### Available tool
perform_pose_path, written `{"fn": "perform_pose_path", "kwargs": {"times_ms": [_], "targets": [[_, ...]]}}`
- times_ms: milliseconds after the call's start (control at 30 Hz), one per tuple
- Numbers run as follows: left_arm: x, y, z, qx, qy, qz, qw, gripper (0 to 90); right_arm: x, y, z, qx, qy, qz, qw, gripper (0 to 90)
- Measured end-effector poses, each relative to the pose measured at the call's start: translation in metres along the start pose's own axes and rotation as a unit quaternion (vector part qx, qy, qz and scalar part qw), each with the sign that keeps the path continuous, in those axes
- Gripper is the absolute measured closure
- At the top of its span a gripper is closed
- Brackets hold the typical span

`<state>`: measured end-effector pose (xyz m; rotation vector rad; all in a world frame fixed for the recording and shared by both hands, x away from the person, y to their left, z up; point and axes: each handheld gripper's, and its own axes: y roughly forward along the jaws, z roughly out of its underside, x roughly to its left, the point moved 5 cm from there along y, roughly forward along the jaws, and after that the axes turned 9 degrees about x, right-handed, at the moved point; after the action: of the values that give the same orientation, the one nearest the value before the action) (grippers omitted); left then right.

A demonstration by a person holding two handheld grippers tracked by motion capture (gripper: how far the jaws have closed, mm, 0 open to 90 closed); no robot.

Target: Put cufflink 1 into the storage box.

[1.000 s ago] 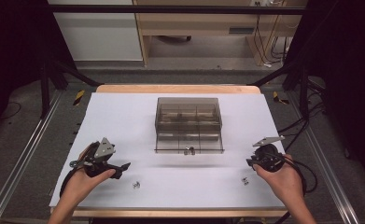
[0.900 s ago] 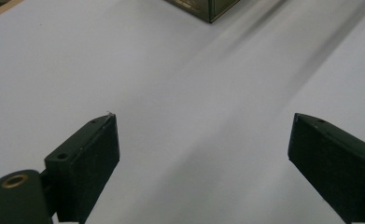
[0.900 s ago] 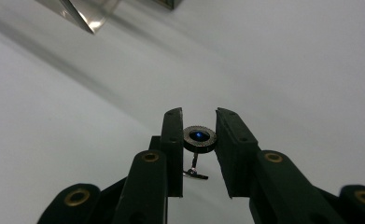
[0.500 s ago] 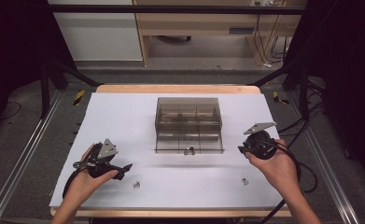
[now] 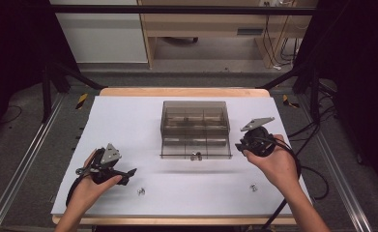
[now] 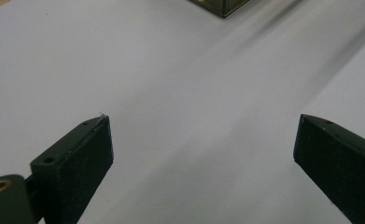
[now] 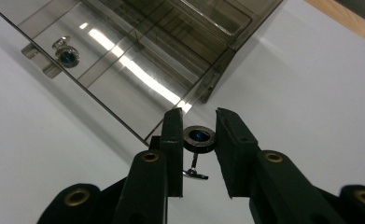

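Right gripper [image 5: 241, 145] has lifted off the near-right part of the surface [image 5: 128, 116] and moved up to the right front corner of the smoked plastic organiser box [image 5: 195, 126]; a second ago it sat low, beside the loose cufflink [image 5: 253, 186] that lies near the front edge. In the right gripper view its jaws are closed on a round cufflink with a blue stone [image 7: 199, 136], face up, post and toggle hanging below between the jaws. Grip looks firm, head caught on both sides

Held cufflink is now just outside the box corner, above the white surface, not yet over a compartment. One cufflink already lies in the front tray of the box [image 7: 68, 55]

Left gripper [image 5: 128, 175] has not shifted: resting at the near-left, jaws wide apart with nothing between them, bare surface ahead in its own view. Another cufflink [image 5: 140, 192] lies just to its right, untouched

Judgement: pick is done, transfer under way. Next comes carrying the piece over the box wall and releasing into a compartment. Two loose pieces left on the surface after this one
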<state>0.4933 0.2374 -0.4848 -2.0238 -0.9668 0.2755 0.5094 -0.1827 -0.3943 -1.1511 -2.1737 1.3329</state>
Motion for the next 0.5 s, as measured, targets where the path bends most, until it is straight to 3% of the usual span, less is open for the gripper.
{"fn": "perform_pose_path", "kwargs": {"times_ms": [500], "targets": [[0.001,0.000,0.001,-0.001,-0.003,-0.002,1.0000,4.3,0.008,-0.004,-0.028,-0.028,-0.013,-0.013,0.9994,73.2]]}}
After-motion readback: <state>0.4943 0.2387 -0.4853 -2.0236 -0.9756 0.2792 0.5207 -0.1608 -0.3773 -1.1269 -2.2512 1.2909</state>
